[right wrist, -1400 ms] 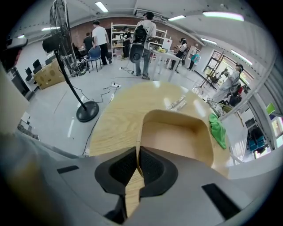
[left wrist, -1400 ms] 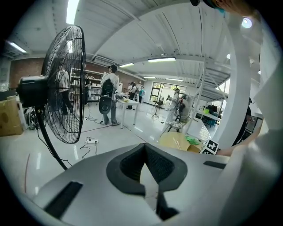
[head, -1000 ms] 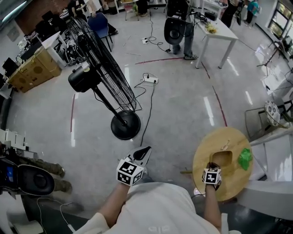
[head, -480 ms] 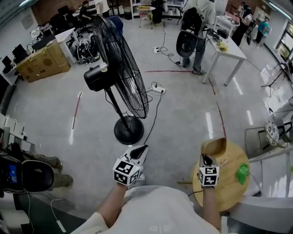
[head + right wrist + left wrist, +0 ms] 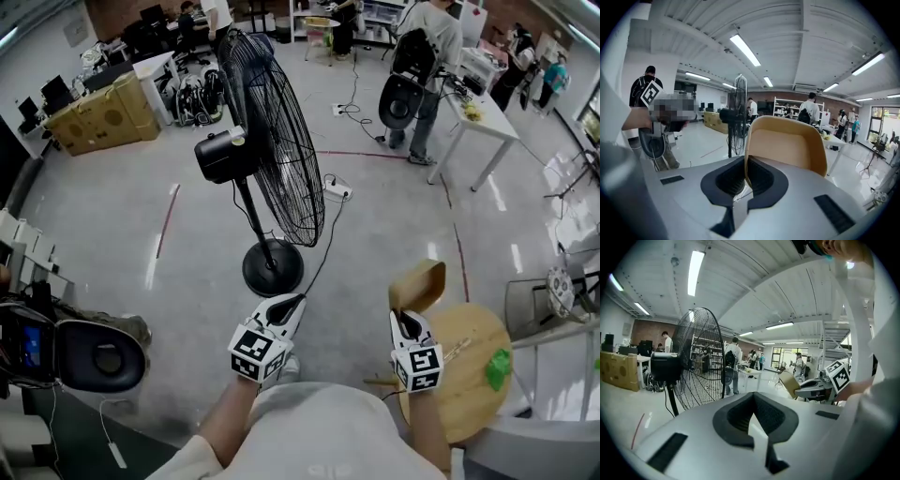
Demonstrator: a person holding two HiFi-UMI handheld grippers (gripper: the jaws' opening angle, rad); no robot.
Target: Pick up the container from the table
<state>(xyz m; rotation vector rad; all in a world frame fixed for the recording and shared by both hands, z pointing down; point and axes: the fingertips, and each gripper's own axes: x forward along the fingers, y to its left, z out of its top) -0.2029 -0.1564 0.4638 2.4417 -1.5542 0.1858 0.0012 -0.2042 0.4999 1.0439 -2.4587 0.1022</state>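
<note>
The container (image 5: 418,285) is a tan, shallow, rounded-square bowl, lifted off the round wooden table (image 5: 461,398) and tipped on edge in the air. My right gripper (image 5: 405,320) is shut on its rim; in the right gripper view the container's (image 5: 787,145) wall sits pinched between the dark pads of the right gripper (image 5: 746,174). My left gripper (image 5: 291,304) hangs to the left over the floor, jaws together with nothing in them. The left gripper (image 5: 753,417) view shows the container (image 5: 789,383) off to its right.
A large black pedestal fan (image 5: 272,150) stands on the floor ahead, its base (image 5: 273,268) near my left gripper. A green crumpled thing (image 5: 497,368) and thin sticks (image 5: 457,348) lie on the table. Cables, a white table (image 5: 478,111) and people are farther off.
My right gripper has lifted the container off the table and carried it up and to the left, tipping it on edge. The left gripper has risen a little.
</note>
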